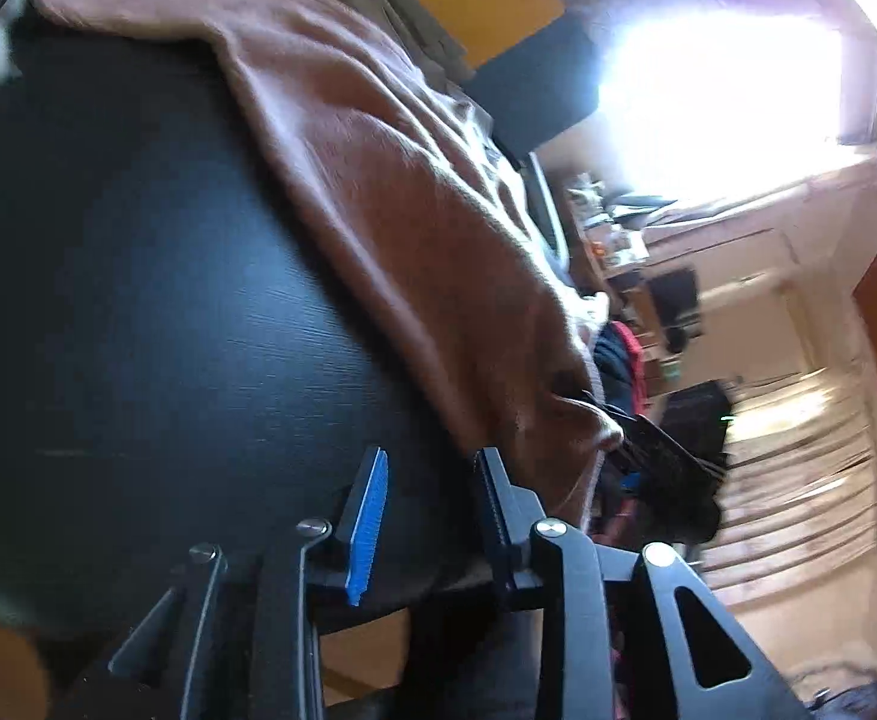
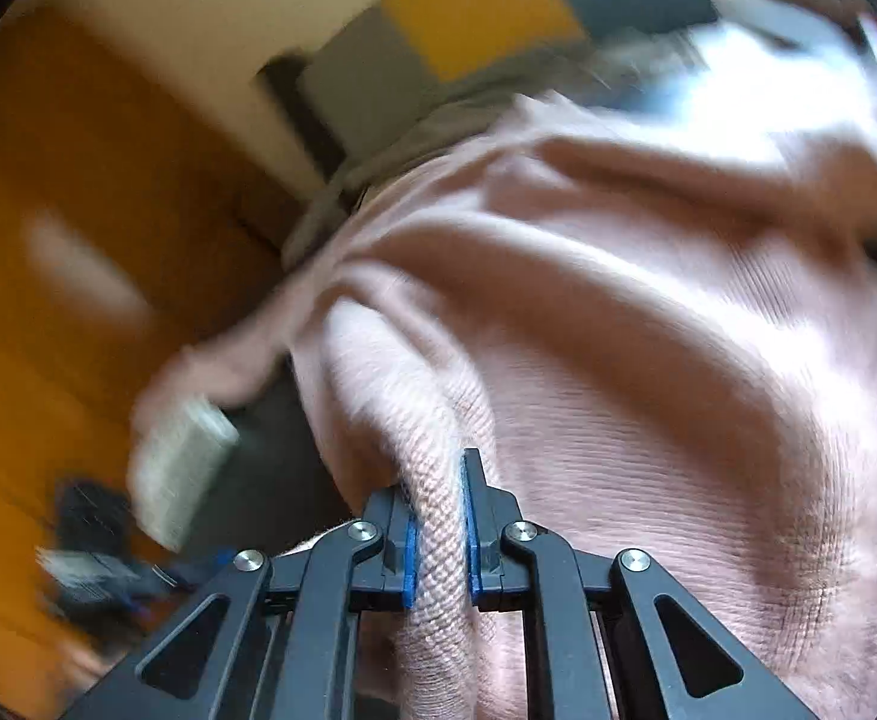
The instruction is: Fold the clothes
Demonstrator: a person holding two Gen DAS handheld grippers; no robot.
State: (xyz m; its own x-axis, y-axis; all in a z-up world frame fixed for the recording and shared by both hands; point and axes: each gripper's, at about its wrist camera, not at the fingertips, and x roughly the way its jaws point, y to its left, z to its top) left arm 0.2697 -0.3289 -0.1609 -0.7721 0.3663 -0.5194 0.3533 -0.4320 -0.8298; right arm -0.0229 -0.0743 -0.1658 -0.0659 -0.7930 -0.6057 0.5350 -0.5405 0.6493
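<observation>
While my right hand-held gripper (image 2: pixel 438 516) is clamping a thick roll of the pink sweater (image 2: pixel 618 360), my left hand-held gripper (image 1: pixel 432 504) is hovering agape, empty, over the dark worktop (image 1: pixel 138 300); sweater draping just right of it, stretching away lengthwise.

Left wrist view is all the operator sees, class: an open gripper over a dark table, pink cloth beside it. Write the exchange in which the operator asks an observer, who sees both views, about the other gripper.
Operator: Is the right gripper holding anything?
Observer: Yes. The right gripper is shut on a thick rolled edge of the pink sweater.
Operator: Is the knit between both pads?
Observer: It is; the fabric fills the gap between the blue pads.
Operator: Anything near that grip?
Observer: A pale ribbed cuff hangs to the left of it, blurred.
Operator: My left gripper is empty over the black table.
Observer: Agreed; it cannot be seen from the right wrist.
</observation>
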